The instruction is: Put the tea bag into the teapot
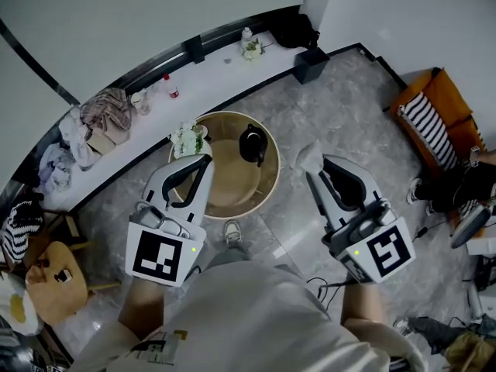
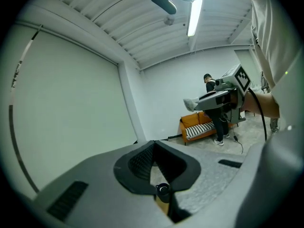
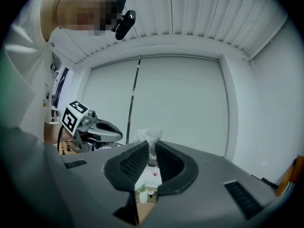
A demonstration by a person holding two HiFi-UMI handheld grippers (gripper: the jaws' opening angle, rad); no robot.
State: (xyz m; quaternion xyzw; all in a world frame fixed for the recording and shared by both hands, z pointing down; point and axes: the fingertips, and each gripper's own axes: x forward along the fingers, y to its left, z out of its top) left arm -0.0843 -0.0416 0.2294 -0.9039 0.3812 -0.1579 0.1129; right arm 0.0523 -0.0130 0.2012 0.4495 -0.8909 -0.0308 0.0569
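room: grey marble floor, pale walls, and a long window ledge with bottles and clutter on it.
tea bag: white and crumpled, up in the air just off the right edge of the round wooden surface, clear of the pot.
handling: looks super light, soft and crinkly. thin paper, so i'd guess a hard squeeze or a snag tears it. a gentle pinch on one edge should let the rest hang free.
right claw: clamped on the tea bag, whose scrunched end pokes past the tips.
teapot: small, black, sitting on the surface. can't tell if the lid's on or what's inside.
left claw: jaws together, empty, over the surface's left side by the flowers.
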